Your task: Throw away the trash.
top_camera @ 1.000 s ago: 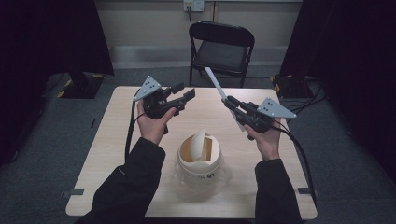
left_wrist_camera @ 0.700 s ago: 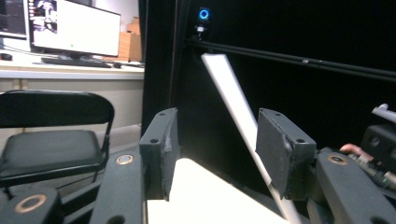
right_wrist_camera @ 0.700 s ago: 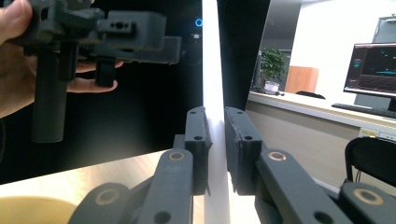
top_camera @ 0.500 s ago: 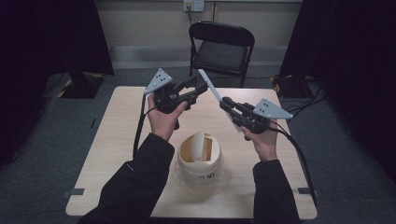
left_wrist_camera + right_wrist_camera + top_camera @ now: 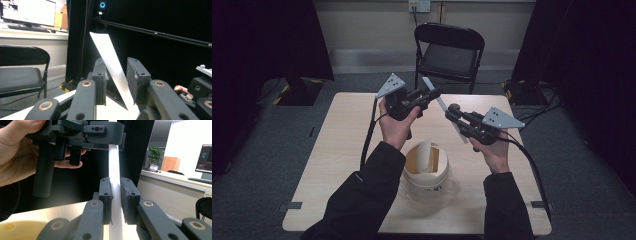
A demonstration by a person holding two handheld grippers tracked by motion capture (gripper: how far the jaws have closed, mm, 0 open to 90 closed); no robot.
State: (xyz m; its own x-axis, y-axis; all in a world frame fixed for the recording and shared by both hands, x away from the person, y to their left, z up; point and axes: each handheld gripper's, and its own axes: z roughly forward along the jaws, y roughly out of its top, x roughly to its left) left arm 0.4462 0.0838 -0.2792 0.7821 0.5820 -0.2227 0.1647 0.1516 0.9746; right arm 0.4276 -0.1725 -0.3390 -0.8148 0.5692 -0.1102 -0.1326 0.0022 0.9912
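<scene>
A white strip (image 5: 443, 106) is pinched by the right gripper (image 5: 451, 111) above the table (image 5: 337, 145); the left gripper (image 5: 432, 94) is spread around its upper part, contact unclear. A bucket (image 5: 427, 172) sits below, partly hidden by a sleeve (image 5: 367, 200). A chair (image 5: 447, 55) stands beyond. The strip's top is cut off in the right gripper view.

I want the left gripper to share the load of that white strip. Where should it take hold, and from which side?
Grip the white strip on its free upper stretch, above where the right gripper is shut on it. Come in flat-on, so one jaw meets each broad face; it is thin and flat, so an edge grip would likely slip. The left gripper already straddles that stretch, jaws open.
</scene>
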